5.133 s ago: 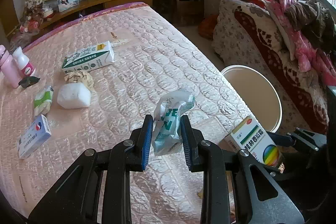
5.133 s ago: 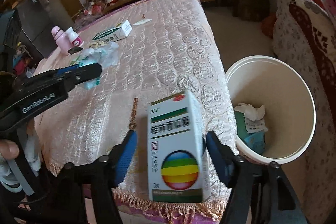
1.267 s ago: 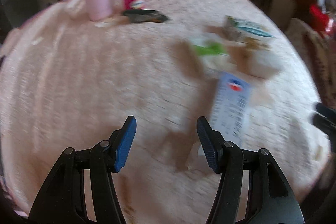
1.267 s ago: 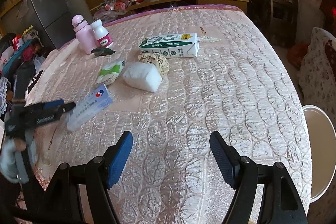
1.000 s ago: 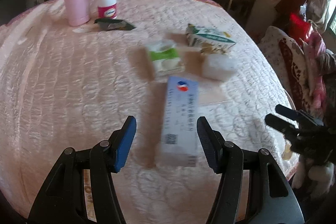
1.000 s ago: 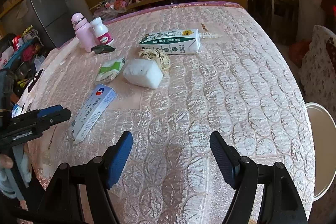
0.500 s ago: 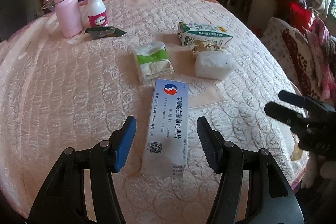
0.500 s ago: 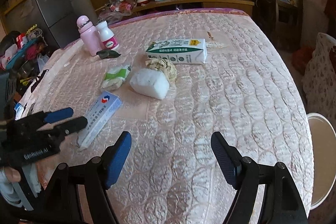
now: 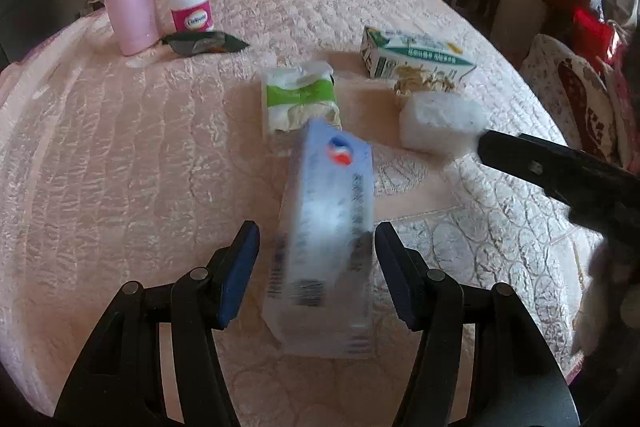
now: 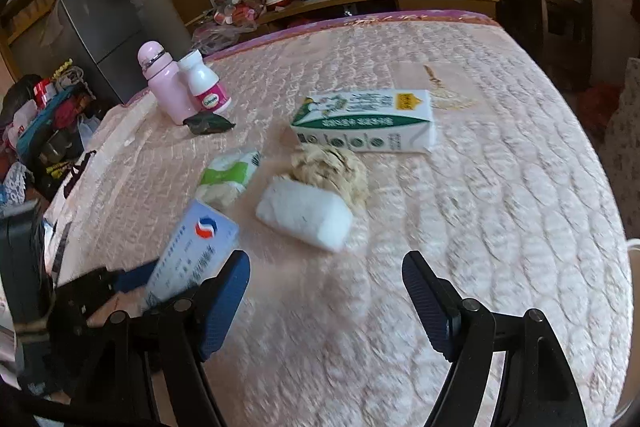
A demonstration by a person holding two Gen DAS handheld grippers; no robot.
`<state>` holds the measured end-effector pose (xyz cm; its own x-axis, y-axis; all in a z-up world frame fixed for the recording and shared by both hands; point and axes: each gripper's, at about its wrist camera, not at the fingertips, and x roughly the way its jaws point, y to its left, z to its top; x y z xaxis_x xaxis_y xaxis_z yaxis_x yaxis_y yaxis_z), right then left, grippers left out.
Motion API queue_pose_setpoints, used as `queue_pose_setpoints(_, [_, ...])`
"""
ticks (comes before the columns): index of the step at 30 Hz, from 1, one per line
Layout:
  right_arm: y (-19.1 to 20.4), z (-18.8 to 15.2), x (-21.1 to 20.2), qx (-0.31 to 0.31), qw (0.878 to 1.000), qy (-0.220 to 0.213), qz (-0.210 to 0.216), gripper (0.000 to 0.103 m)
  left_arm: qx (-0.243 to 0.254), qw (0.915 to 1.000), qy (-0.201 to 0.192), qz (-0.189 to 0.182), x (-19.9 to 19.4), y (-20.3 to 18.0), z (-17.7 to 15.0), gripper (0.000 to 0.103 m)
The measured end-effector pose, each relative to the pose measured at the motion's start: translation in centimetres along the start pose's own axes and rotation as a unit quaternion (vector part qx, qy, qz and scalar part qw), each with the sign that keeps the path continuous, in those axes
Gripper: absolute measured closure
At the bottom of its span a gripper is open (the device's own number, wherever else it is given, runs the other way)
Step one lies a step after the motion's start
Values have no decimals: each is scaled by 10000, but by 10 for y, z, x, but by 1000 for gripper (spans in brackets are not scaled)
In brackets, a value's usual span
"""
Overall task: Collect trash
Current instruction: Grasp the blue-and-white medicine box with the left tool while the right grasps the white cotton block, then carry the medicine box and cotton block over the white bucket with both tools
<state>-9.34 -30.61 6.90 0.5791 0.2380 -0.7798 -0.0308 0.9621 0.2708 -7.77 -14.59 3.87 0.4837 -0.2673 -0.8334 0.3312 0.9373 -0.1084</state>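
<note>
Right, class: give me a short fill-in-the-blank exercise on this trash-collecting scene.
1. The long box between the left gripper jaws has a red and ____ logo.
2. The milk carton lies on its ____.
3. Beside the pink bottle stands a ____ bottle.

Missing words: blue; side; white

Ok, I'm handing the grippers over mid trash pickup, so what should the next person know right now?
Left gripper: open, straddling the blue-and-white medicine box, pads not pressing on it.
Right gripper: open, empty, its jaws have just been opening, aimed toward the white wad.
On the pink quilted cover lie the green-white packet, beige crumpled paper, milk carton and dark wrapper.
Done: nothing visible here confirms it.
Left: grip the box, then clear the rest.
</note>
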Motion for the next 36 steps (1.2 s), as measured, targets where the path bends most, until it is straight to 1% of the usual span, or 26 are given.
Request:
queue_pose_setpoints(3, [5, 8, 11, -16, 10000, -33, 18, 24, -72, 9996, -34, -256, -4, 5, 1, 44])
queue_pose_setpoints(6, [6, 15, 30, -32, 9999, 101, 4, 25, -53, 9997, 67, -224, 3, 5, 3, 44])
queue_pose_setpoints(8, [4, 16, 41, 18, 9998, 186, 13, 46, -59, 9998, 100, -155, 8, 5, 3, 44])
queue_pose_setpoints(9, [1, 16, 43, 71, 9997, 191, 136, 59, -70, 9998, 111, -138, 11, 5, 2, 44])
queue_pose_setpoints(12, [-3, 11, 36, 132, 9995, 125, 266, 64, -42, 9999, 51, -85, 14, 4, 2, 45])
queue_pose_setpoints(13, [-4, 9, 31, 102, 9995, 113, 283, 65, -48, 9999, 65, -107, 15, 3, 2, 46])
queue_pose_setpoints(15, [-6, 4, 19, 74, 9994, 64, 333, 65, -122, 9997, 63, -208, 13, 4, 2, 55])
queue_pose_setpoints(17, [-8, -1, 6, 81, 9992, 16, 383, 65, -185, 9994, 70, -294, 9, 4, 2, 55])
queue_pose_setpoints(19, [-8, -9, -8, 30, 9992, -26, 408, 65, -171, 9994, -16, -311, 2, 2, 1, 55])
queue_pose_setpoints(21, [-8, -17, -21, -60, 9993, -52, 363, 65, -161, 9992, -124, -336, -9, -3, -2, 55])
queue_pose_setpoints(25, [-14, -35, -42, -114, 9995, -122, 268, 65, -107, 9988, -214, -428, -22, -17, -5, 55])
queue_pose_setpoints(36, [-52, -63, -91, 217, 9990, -391, 8, 65, 452, 9966, -461, -515, -44, -85, -4, 55])
